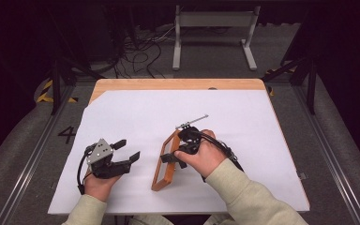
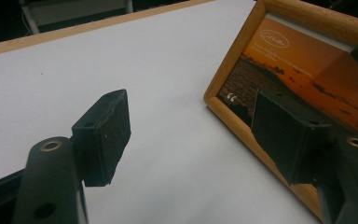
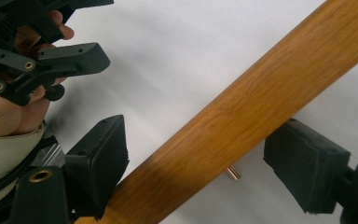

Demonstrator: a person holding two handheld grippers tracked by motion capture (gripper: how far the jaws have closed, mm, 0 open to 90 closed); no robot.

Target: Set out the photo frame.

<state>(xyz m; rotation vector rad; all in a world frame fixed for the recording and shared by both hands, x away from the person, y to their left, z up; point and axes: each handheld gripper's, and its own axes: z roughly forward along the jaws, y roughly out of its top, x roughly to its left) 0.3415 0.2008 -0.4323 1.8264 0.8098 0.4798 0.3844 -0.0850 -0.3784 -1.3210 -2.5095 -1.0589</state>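
Note:
A wooden picture frame [image 1: 161,174] stands on its long edge on the white sheet, just right of the table's middle. The left gripper view shows its front, a sunset photo [image 2: 307,70]. My right gripper [image 1: 171,157] reaches over the frame's top rail [image 3: 242,102], which runs slantwise between its open jaws. The right pad [image 3: 303,163] is clear of the wood and the left pad [image 3: 102,163] sits right beside it. A small brass pin [image 3: 234,172] pokes out under the rail. My left gripper [image 1: 124,152] rests open and empty, left of the frame, with its jaws [image 2: 186,107] aimed toward it.
A white sheet [image 1: 136,112] covers most of the wooden table [image 1: 178,84]. A thin grey metal bar [image 1: 192,122] lies just beyond my right hand. Past the table's far edge, a white stand [image 1: 213,28] and loose cables [image 1: 140,56] are on the floor.

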